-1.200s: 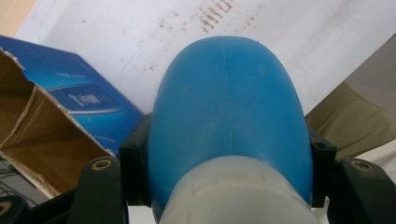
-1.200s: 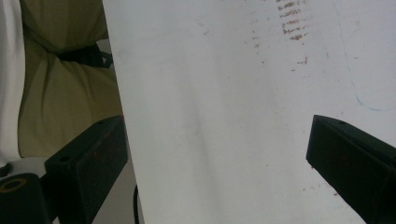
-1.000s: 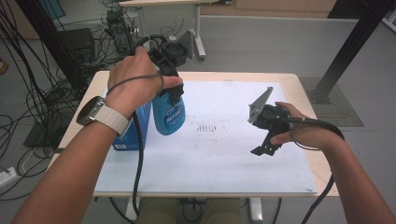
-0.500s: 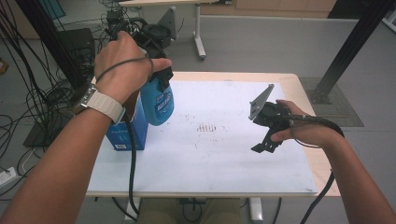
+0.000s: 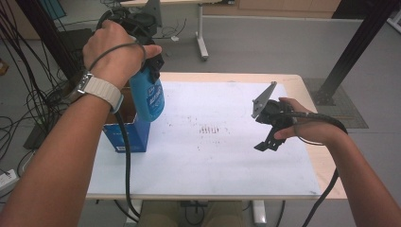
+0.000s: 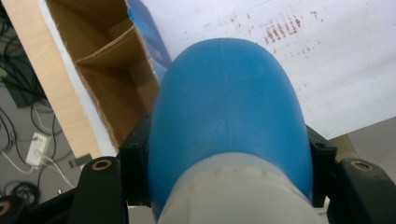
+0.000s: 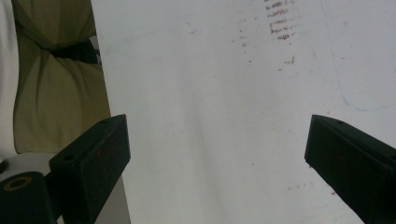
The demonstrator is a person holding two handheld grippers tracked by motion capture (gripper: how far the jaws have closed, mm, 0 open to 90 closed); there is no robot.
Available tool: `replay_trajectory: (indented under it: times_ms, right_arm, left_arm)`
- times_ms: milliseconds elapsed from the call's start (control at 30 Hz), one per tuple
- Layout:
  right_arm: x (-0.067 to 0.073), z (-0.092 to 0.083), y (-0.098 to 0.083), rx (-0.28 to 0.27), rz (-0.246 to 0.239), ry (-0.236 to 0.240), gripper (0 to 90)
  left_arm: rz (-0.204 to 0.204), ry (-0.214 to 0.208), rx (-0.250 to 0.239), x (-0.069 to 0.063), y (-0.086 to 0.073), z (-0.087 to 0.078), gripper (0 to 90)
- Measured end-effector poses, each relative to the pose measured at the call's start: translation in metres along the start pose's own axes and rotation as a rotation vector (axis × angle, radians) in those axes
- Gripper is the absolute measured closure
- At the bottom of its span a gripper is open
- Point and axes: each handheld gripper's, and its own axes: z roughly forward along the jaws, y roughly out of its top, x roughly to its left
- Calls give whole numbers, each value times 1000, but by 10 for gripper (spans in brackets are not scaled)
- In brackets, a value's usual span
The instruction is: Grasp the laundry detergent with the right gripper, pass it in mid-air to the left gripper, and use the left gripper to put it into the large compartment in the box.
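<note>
Blue bottle (image 5: 147,97) hangs in the air above the open cardboard box (image 5: 126,124), clamped near its pale neck by the left gripper (image 5: 150,64). In the left gripper view we see both black jaws pressed against the bottle's (image 6: 229,112) rounded shoulder, with the brown interior of the box (image 6: 100,79) and its inner divider below and to the side. The box stands at the left edge of the white table sheet (image 5: 213,156), touching nothing else that we can make out.

The right gripper (image 5: 265,124) rests low over the sheet, well apart from the bottle; its jaws stand wide with nothing between them, as the right gripper view confirms over the bare sheet (image 7: 210,116).

Risks, in our judgement: the grip sits on a curved, smooth shoulder, so the bottle could slip or swing if the hand tilts. The bottle's base is close above the box rim, and a sideways move made too low could catch the rim and drag or tip the box.

Against the earlier frames, we note the bottle has risen: a second ago its lower body stood beside the box front, now it clears the top. The right gripper has kept its place.
</note>
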Motion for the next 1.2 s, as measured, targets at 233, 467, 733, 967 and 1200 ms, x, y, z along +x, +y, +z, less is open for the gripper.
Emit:
replay_trajectory:
  times_ms: [233,467,733,967,1200]
  right_arm:
    - [-8,1,-4,9,3,2,69]
    - [-15,0,-4,7,10,-5,70]
    - [-20,-3,-6,13,12,-11,70]
    - [-25,-1,-5,14,15,-6,69]
    - [-29,-3,-3,13,19,-11,69]
  left_arm:
    - [-70,-2,10,17,5,-7,380]
    - [-138,-2,10,34,6,-9,380]
    - [-197,2,17,53,5,-7,380]
    - [-220,20,17,66,7,-7,380]
    - [-235,23,16,76,10,-3,380]
